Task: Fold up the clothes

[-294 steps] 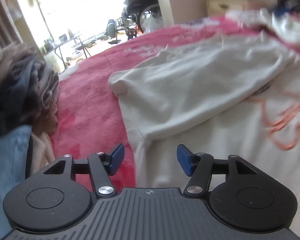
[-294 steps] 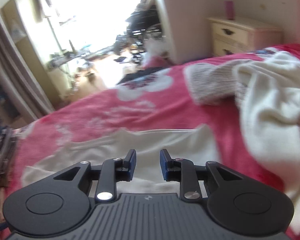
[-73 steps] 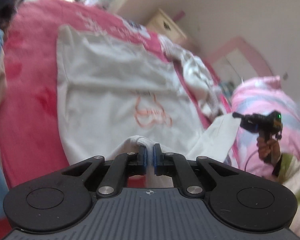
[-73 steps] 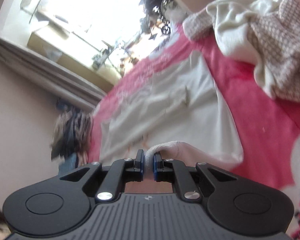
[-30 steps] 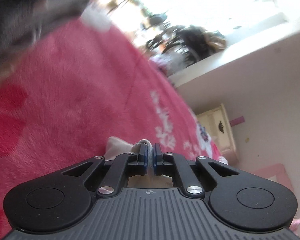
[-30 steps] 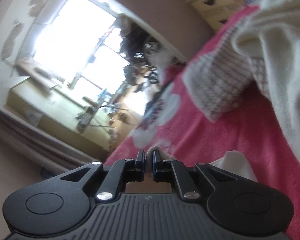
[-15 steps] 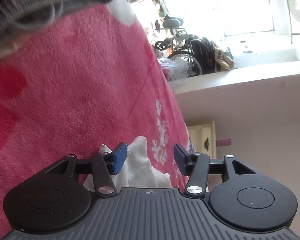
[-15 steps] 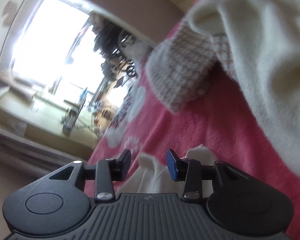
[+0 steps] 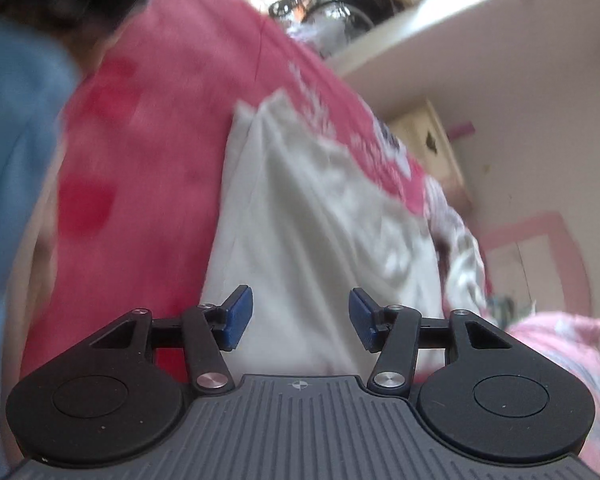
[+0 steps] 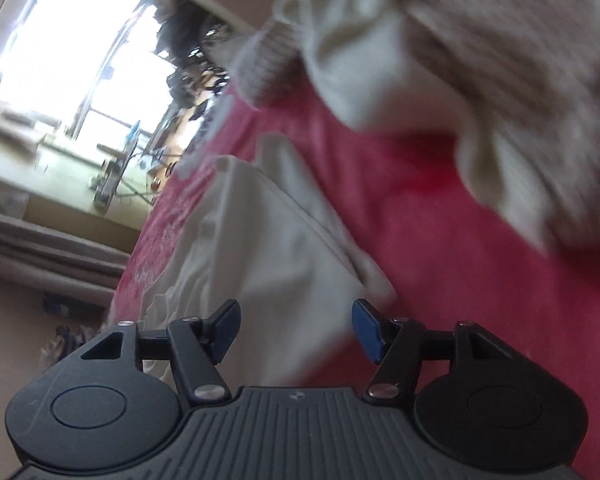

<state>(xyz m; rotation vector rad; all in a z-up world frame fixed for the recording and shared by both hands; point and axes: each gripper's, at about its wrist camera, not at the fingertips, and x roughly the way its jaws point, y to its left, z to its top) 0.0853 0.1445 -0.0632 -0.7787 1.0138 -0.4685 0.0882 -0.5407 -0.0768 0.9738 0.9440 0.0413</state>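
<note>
I find the white garment [image 9: 300, 216] lying spread on the red blanket [image 9: 160, 120], creased and rumpled along its far edge, where it nears the floral print. I judge it light, thin and limp: it will sag from any single pinch, drag across the plush blanket and lose its fold if pulled unevenly, so I would take it at a corner or along a hemmed edge, one claw to each side. In the left wrist view the left gripper [image 9: 296, 316] has its blue pads apart, nothing pressed between them; the cloth lies beyond and beneath them, and the view is too blurred to say whether the pads touch it. In the right wrist view the right gripper [image 10: 296, 328] has jaws opening, also empty, with the garment [image 10: 260, 248] under and ahead of them, its seamed edge running toward the right pad. A pile of beige knitwear [image 10: 479, 60] lies on the blanket to the right, apart from the garment. A blue cloth [image 9: 12, 160] sits at the left margin.
</note>
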